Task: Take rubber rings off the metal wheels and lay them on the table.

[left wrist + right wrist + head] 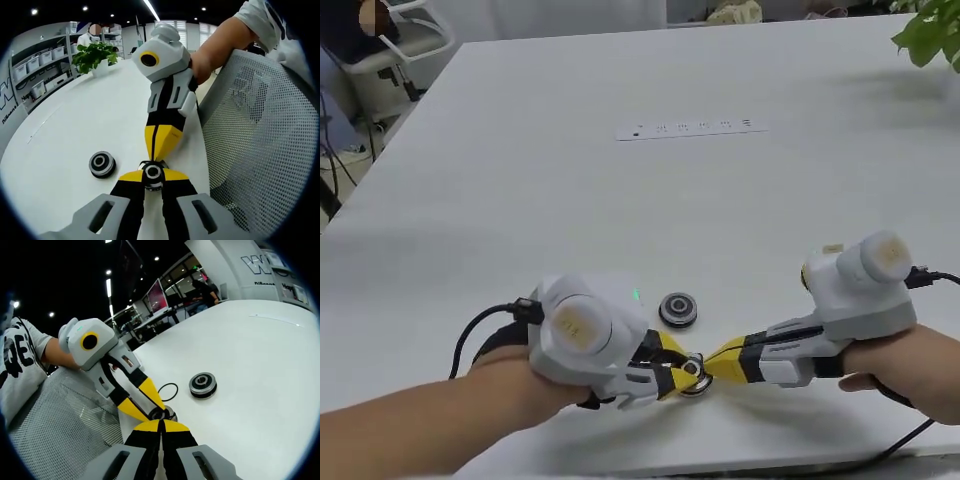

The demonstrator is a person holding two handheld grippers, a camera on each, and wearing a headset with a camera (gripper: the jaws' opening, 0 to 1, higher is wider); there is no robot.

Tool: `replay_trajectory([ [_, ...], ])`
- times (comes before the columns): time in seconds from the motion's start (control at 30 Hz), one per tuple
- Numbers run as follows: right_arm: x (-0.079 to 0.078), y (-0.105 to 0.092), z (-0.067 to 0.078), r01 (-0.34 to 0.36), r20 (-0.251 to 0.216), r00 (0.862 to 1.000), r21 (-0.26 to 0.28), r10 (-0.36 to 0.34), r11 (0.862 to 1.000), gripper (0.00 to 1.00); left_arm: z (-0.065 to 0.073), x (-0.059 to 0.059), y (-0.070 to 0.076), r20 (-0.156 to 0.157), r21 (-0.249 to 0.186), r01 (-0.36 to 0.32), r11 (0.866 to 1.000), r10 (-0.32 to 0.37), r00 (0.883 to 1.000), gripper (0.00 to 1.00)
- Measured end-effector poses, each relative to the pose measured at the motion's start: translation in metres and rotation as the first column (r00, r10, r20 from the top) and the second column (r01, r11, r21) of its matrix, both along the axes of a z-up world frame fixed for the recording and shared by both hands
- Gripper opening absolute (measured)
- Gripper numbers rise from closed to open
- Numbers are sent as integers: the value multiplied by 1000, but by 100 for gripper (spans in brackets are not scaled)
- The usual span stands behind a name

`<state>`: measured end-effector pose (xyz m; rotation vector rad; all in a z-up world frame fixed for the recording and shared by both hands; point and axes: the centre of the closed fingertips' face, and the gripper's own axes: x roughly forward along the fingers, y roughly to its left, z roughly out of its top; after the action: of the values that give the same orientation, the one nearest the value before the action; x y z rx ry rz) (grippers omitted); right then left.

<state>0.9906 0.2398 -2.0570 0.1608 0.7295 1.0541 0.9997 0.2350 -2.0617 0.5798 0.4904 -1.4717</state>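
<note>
White tabletop [620, 210] carries the work near its front edge, close to the person, which I judge keeps both arms braced. The left claw [680, 374] pinches a metal wheel [153, 172] to hold it steady. The right claw [161, 424], pressed together, meets that wheel's rim from the opposite side, probably nipping its rubber ring to peel it off, though the ring there is too small to confirm. A second wheel [678, 309], rubber still on, waits just beyond. One freed rubber ring [168, 391] lies flat beside the held wheel. High on the far wall, the wall lettering [251, 262] starts with a large "W"; the rest cannot be read.
</note>
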Motion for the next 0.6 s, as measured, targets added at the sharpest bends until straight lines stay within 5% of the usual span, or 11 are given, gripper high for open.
replay_trajectory([
  [0.6, 3, 1, 5, -29, 45, 999, 12, 28, 1000, 0, 0, 0, -1, -5, 2, -1, 1000, 1, 1000, 7],
])
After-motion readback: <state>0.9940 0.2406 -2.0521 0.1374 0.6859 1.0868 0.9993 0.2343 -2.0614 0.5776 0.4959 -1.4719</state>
